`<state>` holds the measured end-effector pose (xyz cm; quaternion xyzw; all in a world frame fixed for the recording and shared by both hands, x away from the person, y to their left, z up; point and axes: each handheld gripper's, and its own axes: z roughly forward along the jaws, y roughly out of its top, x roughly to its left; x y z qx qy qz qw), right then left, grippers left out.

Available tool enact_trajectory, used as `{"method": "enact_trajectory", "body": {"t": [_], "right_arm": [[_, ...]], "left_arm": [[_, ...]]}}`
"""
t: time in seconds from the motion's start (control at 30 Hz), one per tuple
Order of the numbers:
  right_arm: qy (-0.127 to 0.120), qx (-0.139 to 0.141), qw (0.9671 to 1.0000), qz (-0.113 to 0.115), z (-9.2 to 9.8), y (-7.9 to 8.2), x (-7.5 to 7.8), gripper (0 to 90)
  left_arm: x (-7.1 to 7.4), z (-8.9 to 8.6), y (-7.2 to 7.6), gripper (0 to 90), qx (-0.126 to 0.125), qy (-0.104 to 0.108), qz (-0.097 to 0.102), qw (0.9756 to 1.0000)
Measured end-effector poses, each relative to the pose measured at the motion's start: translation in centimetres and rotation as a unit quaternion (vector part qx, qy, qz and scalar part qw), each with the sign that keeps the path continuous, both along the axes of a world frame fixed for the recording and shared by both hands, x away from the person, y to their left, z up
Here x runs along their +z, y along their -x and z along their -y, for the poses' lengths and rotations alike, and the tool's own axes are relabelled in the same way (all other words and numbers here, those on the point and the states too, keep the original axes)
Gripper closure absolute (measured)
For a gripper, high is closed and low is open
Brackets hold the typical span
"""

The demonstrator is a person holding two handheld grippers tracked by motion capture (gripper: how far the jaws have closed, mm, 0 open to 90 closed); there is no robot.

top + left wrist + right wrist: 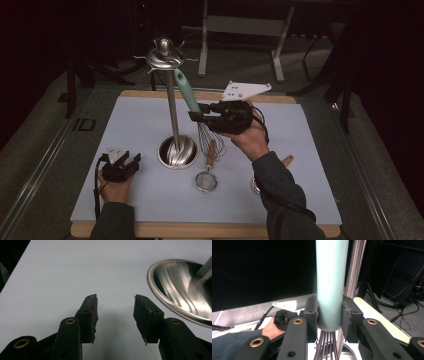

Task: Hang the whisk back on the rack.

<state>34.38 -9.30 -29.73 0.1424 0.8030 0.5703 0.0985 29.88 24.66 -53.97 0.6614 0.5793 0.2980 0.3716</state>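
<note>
Holding: the right gripper [196, 116] has its fingers [311, 315] pressed on either side of the whisk [192, 102], at the lower end of the pale green handle just above the wires.
Whisk position: lifted off the surface [140, 125], tilted, handle top up near the hooks of the utensil stand [172, 115], wires hanging above the small strainer [206, 180].
Left gripper: the left gripper [131, 164] rests low on the surface just left of the stand's base, fingers [90, 315] parted with bare surface between them.
Containers: the stand's round steel base dish [180, 287] carries its upright pole; no utensil lies in it.
Count, whisks: one.
Count, strainers: one, wooden-handled, flat on the surface.
Count, stands: one.
Other: a metal utensil with a wooden handle [286, 161], partly hidden by the right sleeve; what it is cannot be told.
</note>
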Motion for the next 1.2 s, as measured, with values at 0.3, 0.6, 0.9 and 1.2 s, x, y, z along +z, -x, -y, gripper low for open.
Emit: {"method": "enact_trajectory", "body": {"t": [0.3, 0.6, 0.9, 1.2], "right_arm": [[-0.001, -0.005, 0.9998, -0.017, -0.8, -1.0, -0.5, 69.1], [-0.002, -0.005, 0.9993, -0.037, -2.5, -1.7, -1.0, 67.8], [0.010, -0.018, 0.9991, -0.038, -3.6, -1.8, -1.1, 62.5], [0.034, -0.027, 0.9984, -0.035, -2.4, -1.9, -1.5, 63.3]], "left_arm": [[0.0, 0.0, 0.0, 54.4, 0.000, 0.001, 0.000, 1.0000], [0.0, 0.0, 0.0, 54.3, 0.000, 0.002, 0.000, 1.0000], [0.0, -0.1, 0.0, 54.1, -0.002, 0.002, 0.000, 1.0000], [0.0, 0.0, 0.0, 54.0, -0.001, 0.002, 0.000, 1.0000]]}}
